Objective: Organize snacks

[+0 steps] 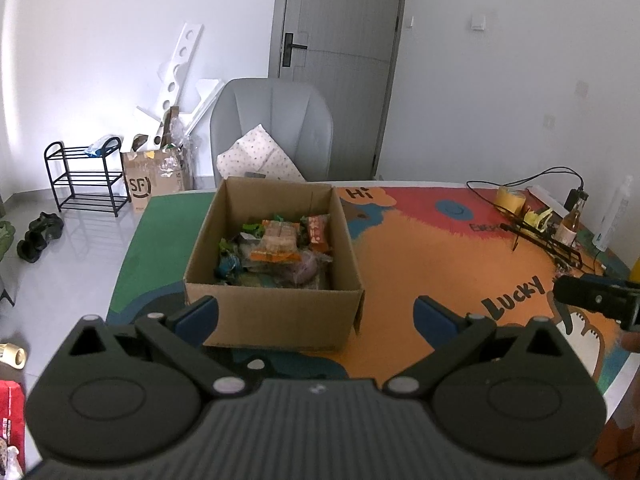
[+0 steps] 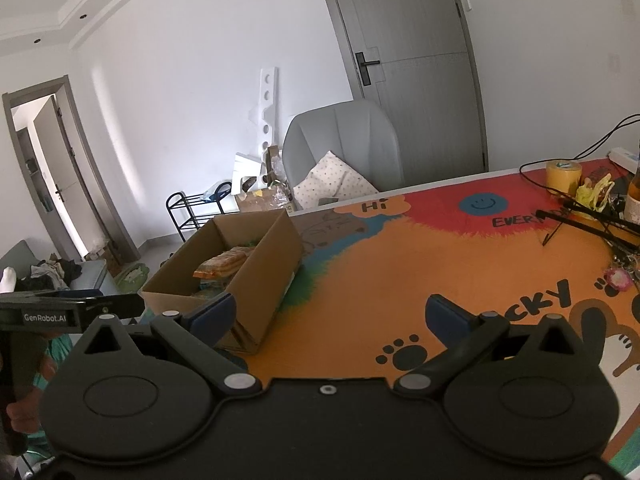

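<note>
Grippers first: the left gripper [image 1: 316, 316] hangs with its blue-padded fingers spread wide and nothing between them, poised just short of the near wall of the cardboard box [image 1: 276, 312]; the right gripper [image 2: 330, 316] is likewise spread apart and empty, held over the bare orange part of the table mat [image 2: 400, 272], to the right of the box. The box stands open on the mat's left side, and the snacks [image 1: 276, 246] lie heaped inside it — an orange-edged packet on top, a red one behind, green and purple wrappers around them. Far behind the box sits a grey chair [image 1: 272, 120] with a dotted pillow [image 1: 260, 156] on its seat. At the far right of the table are a roll of yellow tape [image 2: 563, 174], a glass bottle [image 1: 573, 220] and tangled black cables [image 2: 592, 216] — well apart from the box.
</note>
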`<state>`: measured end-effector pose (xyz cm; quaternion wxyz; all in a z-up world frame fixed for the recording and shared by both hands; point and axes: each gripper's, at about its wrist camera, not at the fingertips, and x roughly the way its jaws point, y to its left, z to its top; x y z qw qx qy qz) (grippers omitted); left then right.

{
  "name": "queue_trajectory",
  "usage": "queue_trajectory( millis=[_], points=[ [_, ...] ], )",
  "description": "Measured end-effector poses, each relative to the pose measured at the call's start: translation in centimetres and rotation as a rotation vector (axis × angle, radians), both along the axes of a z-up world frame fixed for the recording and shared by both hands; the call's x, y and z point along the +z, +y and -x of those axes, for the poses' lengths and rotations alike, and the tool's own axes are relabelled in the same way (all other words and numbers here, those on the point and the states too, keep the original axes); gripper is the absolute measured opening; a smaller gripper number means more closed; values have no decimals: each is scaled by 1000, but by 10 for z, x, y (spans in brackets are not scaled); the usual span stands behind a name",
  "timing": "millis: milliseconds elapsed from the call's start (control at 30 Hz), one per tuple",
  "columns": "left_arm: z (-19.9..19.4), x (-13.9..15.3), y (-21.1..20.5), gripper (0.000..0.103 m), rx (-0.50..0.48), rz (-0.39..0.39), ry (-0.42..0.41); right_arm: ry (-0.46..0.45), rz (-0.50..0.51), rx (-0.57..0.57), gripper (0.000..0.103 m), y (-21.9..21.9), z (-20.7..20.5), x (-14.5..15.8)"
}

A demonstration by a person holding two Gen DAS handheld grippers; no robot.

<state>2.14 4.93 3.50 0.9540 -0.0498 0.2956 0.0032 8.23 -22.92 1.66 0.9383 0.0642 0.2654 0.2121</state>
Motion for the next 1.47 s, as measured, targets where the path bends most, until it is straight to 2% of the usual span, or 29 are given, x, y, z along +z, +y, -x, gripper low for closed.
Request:
queue_trajectory(
  millis=[867,1467],
  points=[
    [-8,-10,0,103,-17,-3,28,21,-1,3,103,4,-6,-3],
    [-6,-10,2,103,-22,9,7,20,18,7,103,6,-7,-6]
  ],
)
